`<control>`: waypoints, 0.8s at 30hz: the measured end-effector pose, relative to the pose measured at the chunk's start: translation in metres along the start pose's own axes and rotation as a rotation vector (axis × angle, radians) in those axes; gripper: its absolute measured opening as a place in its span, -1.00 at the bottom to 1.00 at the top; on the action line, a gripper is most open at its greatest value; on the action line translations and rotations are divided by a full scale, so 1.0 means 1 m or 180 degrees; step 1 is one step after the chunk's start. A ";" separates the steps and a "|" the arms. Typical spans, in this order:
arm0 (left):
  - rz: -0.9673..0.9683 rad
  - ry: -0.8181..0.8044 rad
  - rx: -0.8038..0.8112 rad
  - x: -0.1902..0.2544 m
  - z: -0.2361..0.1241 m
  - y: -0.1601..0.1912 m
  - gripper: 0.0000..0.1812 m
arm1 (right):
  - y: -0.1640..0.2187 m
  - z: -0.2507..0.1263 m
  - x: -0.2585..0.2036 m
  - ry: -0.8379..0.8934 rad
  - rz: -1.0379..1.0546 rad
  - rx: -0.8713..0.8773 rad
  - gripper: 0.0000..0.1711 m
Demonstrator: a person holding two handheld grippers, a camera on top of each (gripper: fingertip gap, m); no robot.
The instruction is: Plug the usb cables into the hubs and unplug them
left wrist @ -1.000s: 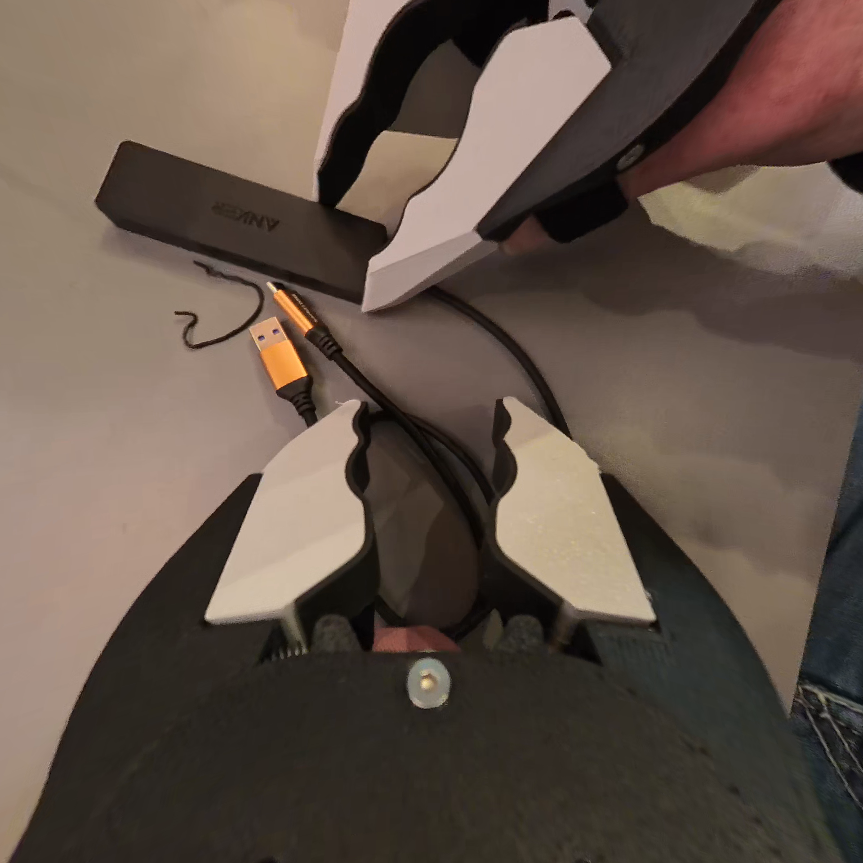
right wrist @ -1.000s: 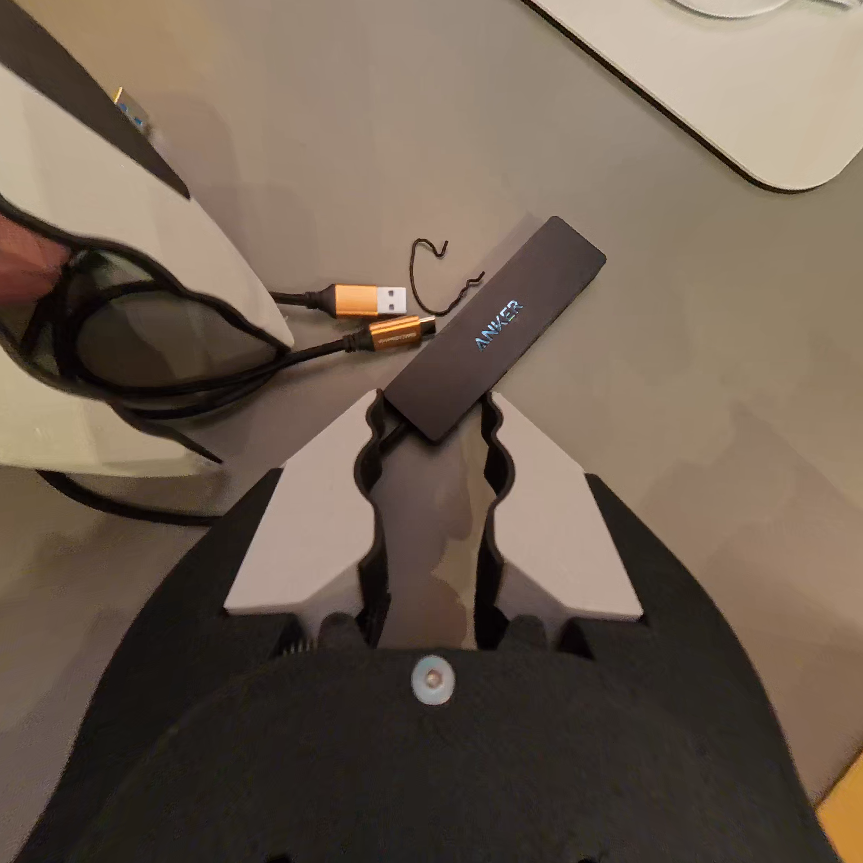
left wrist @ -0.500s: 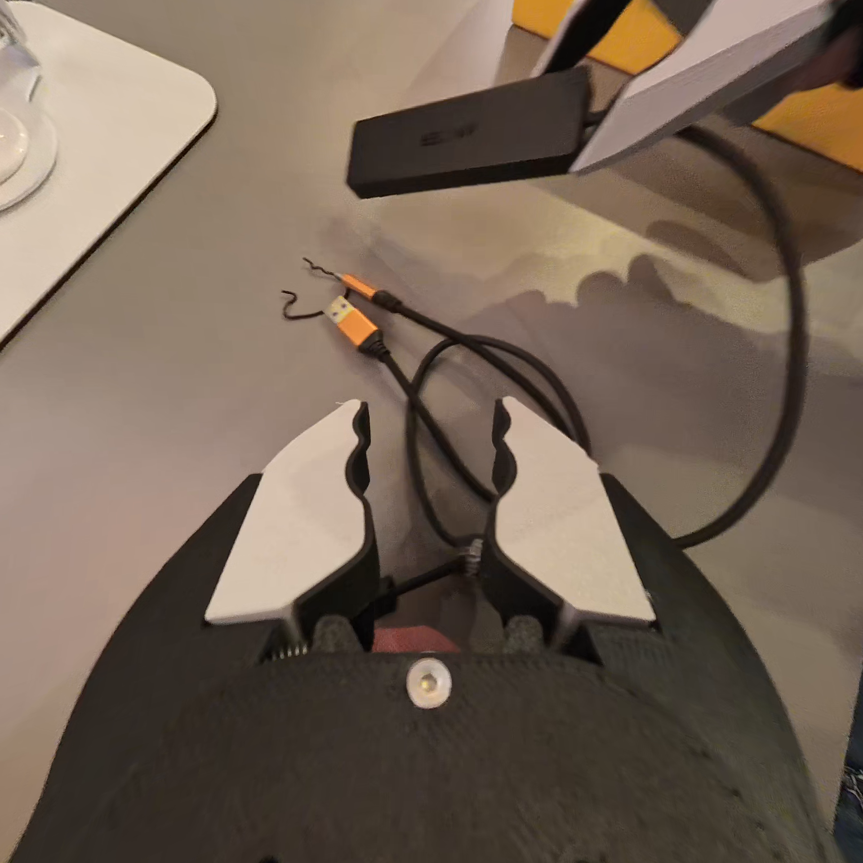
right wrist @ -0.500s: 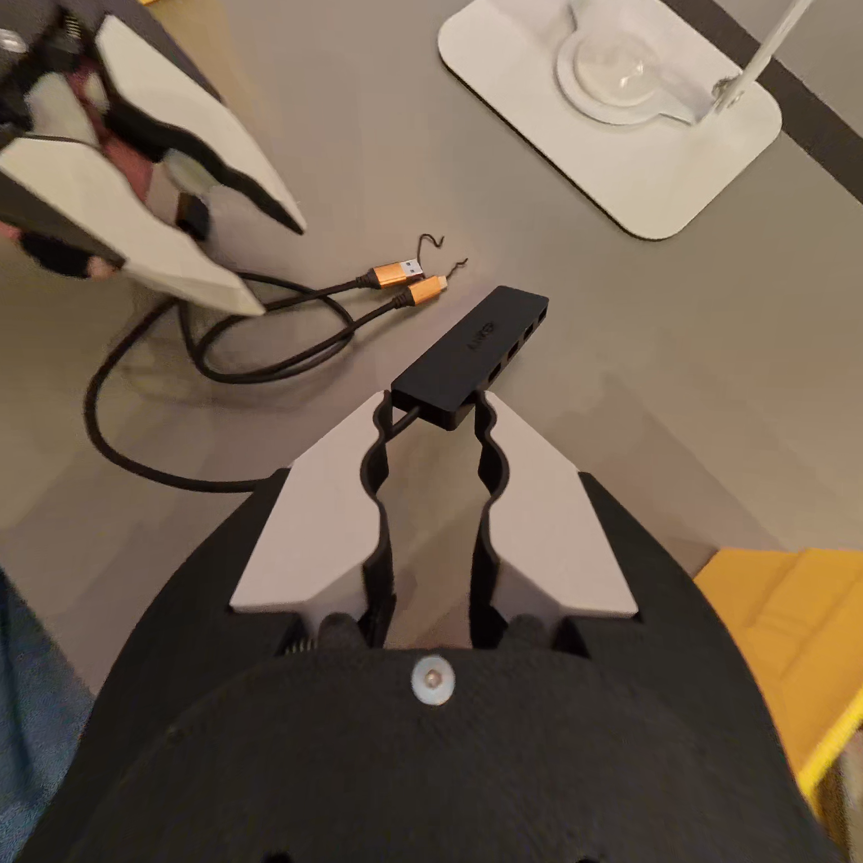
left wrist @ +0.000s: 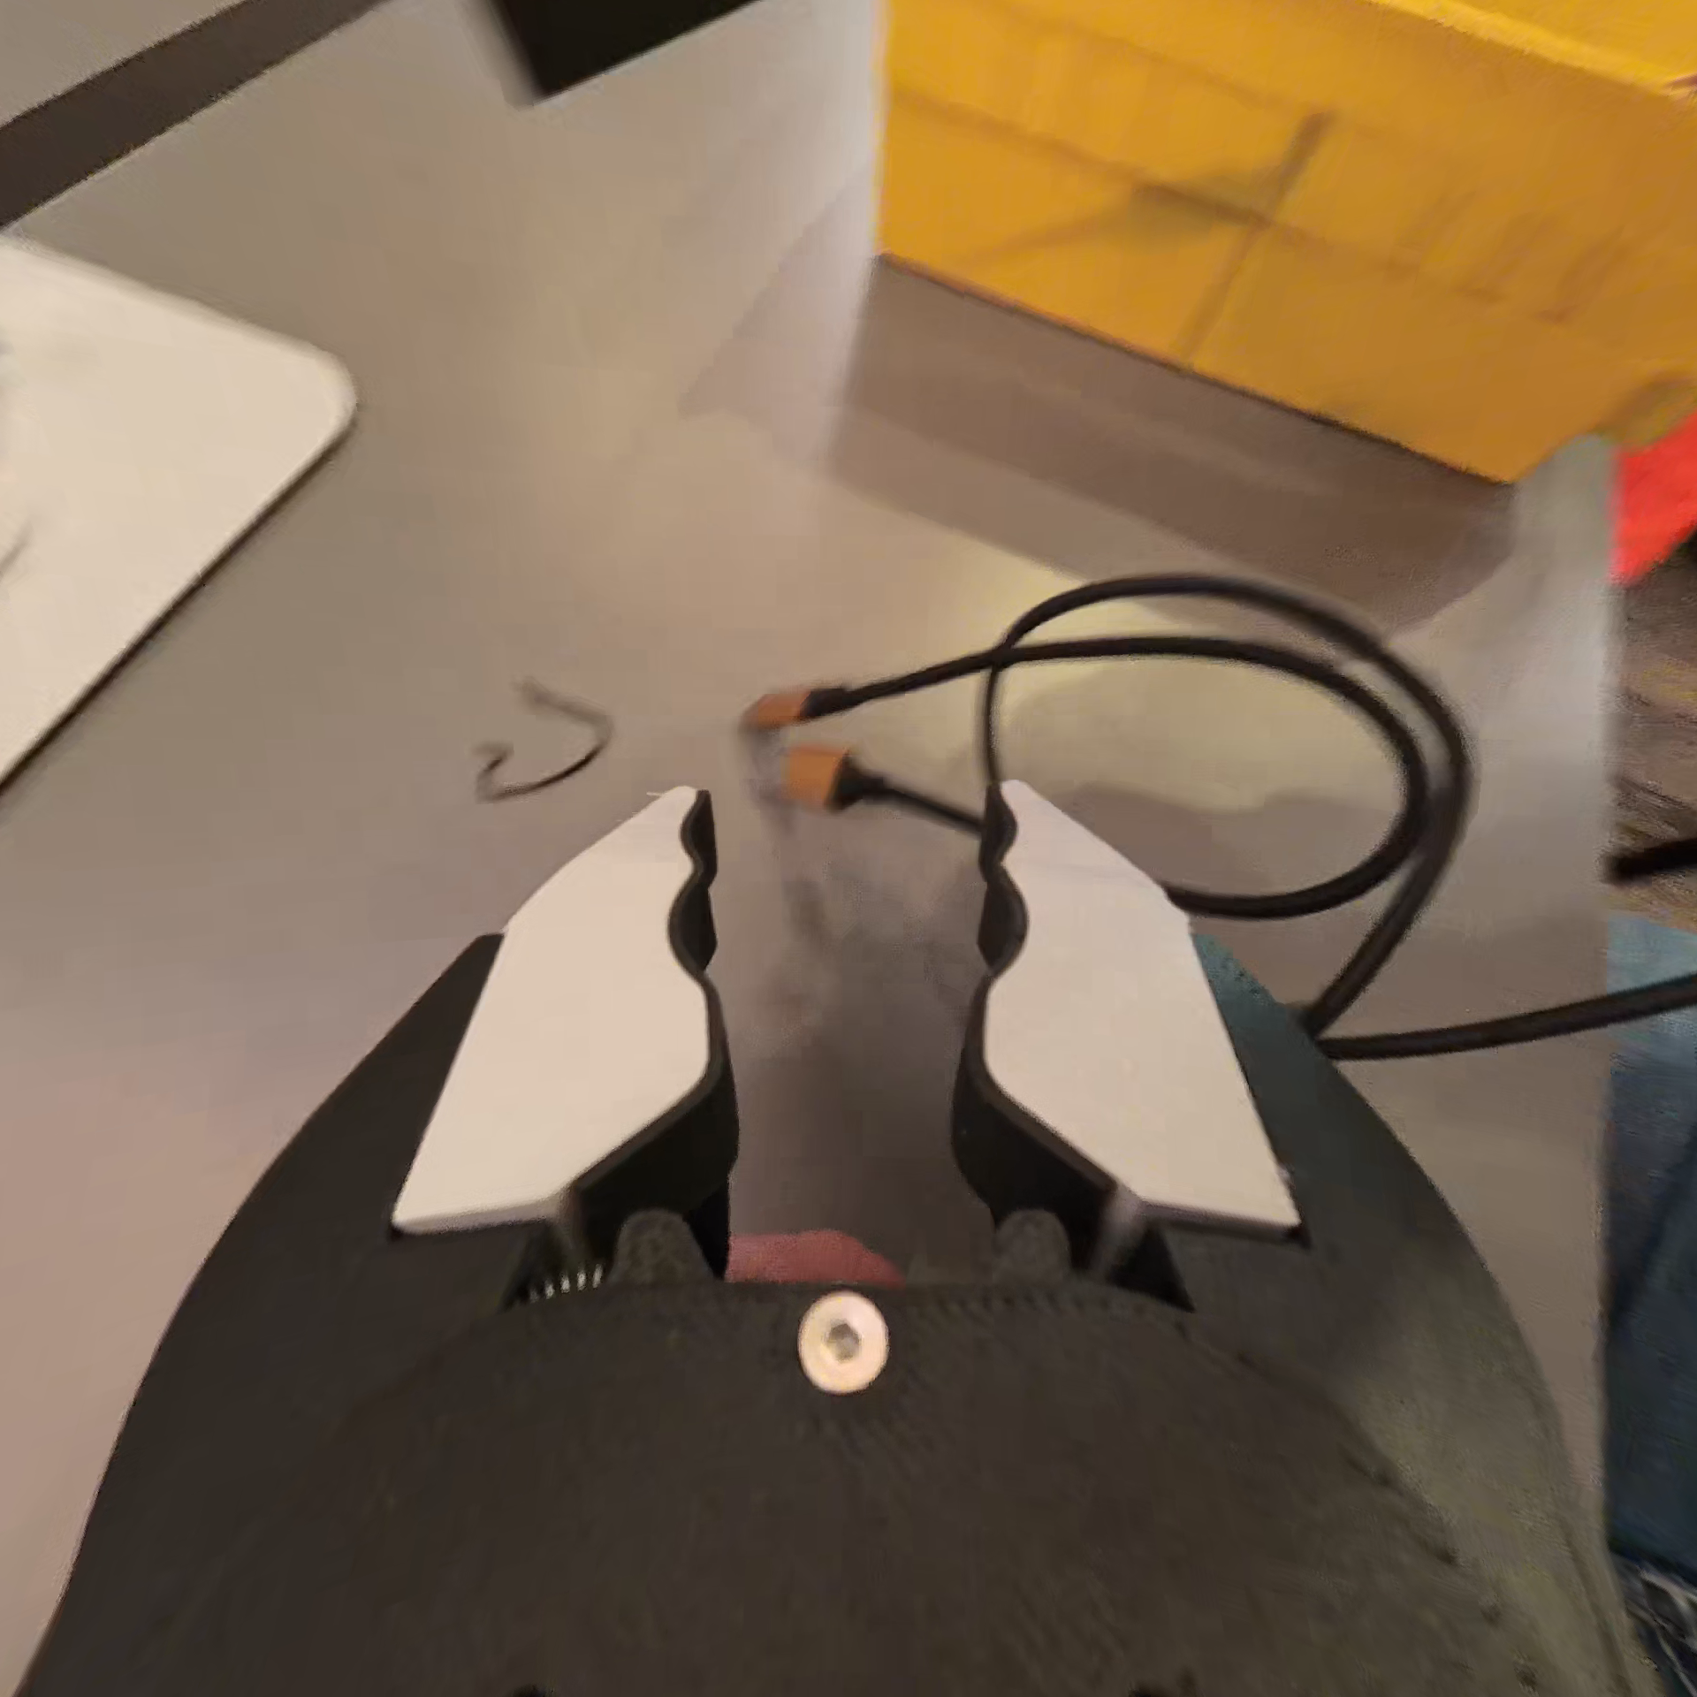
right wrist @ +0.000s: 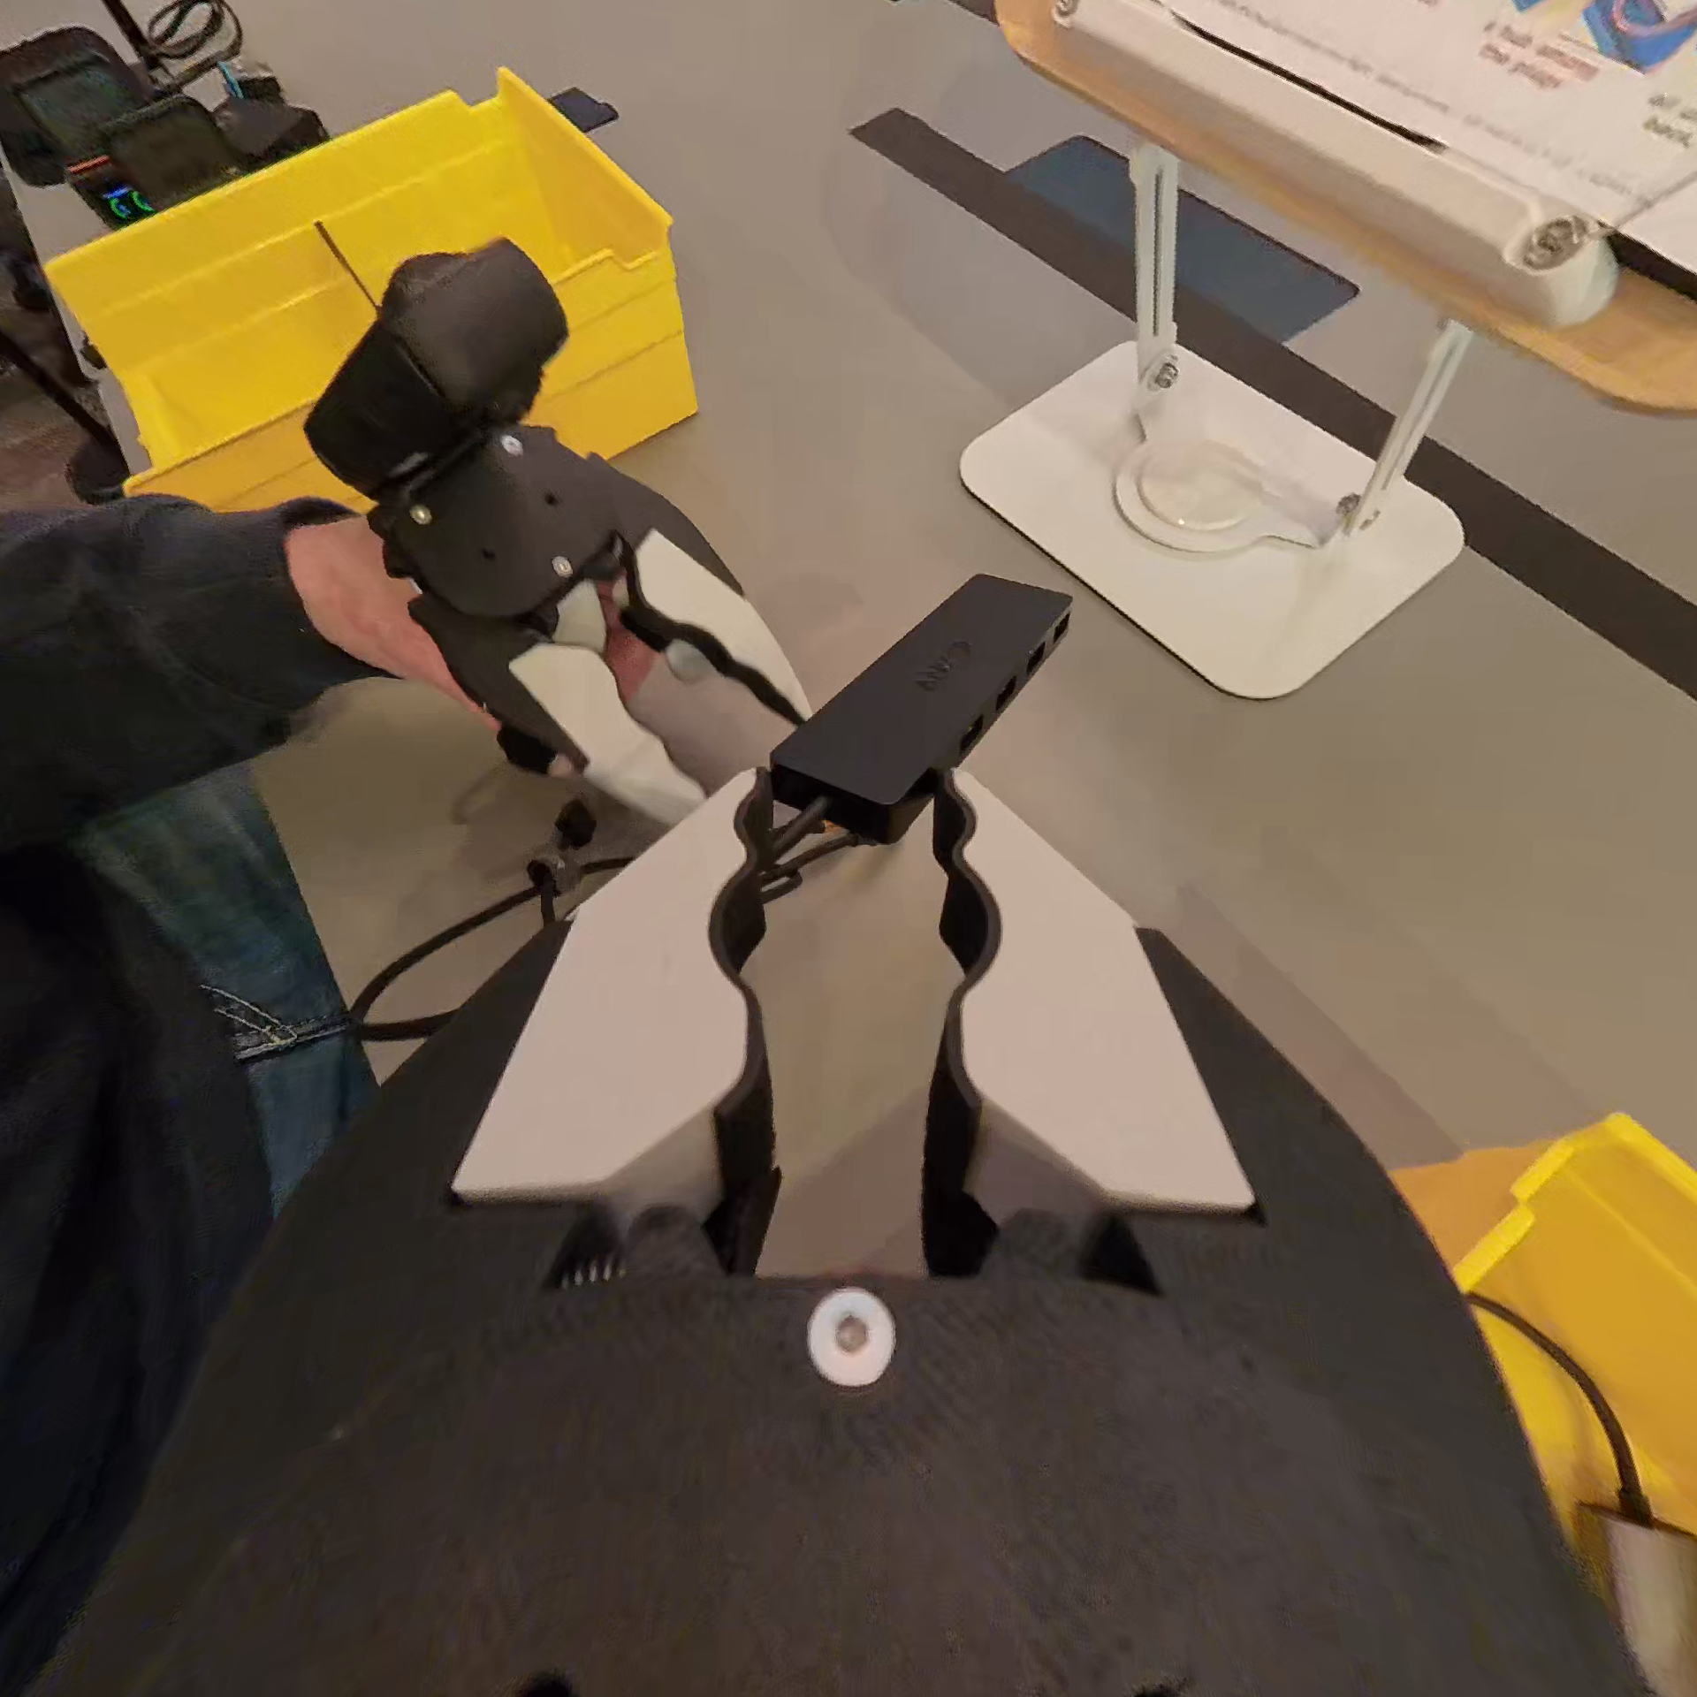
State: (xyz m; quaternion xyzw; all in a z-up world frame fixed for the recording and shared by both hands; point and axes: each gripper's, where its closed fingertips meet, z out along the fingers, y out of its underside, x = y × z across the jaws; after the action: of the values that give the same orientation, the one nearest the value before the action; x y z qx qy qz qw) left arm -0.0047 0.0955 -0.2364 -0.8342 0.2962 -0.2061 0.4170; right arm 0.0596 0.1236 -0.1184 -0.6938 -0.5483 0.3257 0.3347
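Clamping the black hub (right wrist: pixel 918 698), right gripper (right wrist: pixel 849 794); left gripper (left wrist: pixel 845 808) apart above orange plugs (left wrist: pixel 813 776).

Your left gripper (left wrist: pixel 849 808) hangs over the grey table (left wrist: pixel 551 514), jaws apart, nothing between them. Two orange plugs (left wrist: pixel 813 776) on a looped black cable (left wrist: pixel 1414 781) lie just ahead, blurred. Thin black wire scrap (left wrist: pixel 542 748) left, yellow bin (left wrist: pixel 1286 230) behind.

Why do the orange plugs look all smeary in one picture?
In the left wrist view the two orange plugs on the black cable and the yellow plastic bin are streaked by motion blur, while the left claw stays fairly crisp. In the right wrist view the flat black hub looks sharp, with wide-angle bending at the edges.
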 end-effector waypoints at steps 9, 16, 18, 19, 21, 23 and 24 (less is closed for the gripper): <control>0.0752 -0.0500 -0.0803 -0.012 0.051 0.017 -0.40 | -0.017 -0.013 -0.023 -0.0256 -0.0072 0.0215 -0.62; 0.0574 -0.0771 -0.0828 -0.041 0.042 0.020 -0.49 | -0.046 -0.063 -0.013 -0.0249 0.0025 0.0721 -0.62; 0.0473 -0.0916 -0.0858 -0.052 0.037 0.023 -0.55 | -0.056 -0.081 -0.011 -0.0245 0.0020 0.0849 -0.62; 0.0441 -0.0935 -0.0859 -0.055 0.036 0.023 -0.57 | -0.060 -0.088 -0.008 -0.0208 0.0002 0.0889 -0.62; 0.0372 -0.0967 -0.0835 -0.060 0.034 0.025 -0.61 | -0.066 -0.102 -0.002 -0.0126 -0.0017 0.0955 -0.63; 0.0204 -0.0987 -0.0808 -0.064 0.031 0.027 -0.70 | -0.070 -0.114 0.004 -0.0047 -0.0025 0.1004 -0.63; 0.0149 -0.0946 -0.0745 -0.064 0.031 0.027 -0.82 | -0.071 -0.121 0.010 0.0036 -0.0017 0.1033 -0.64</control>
State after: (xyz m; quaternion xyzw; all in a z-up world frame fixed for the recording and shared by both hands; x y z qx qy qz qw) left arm -0.0426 0.1428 -0.2827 -0.8912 0.2726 -0.0351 0.3609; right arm 0.1218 0.1327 0.0071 -0.6310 -0.4883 0.4052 0.4463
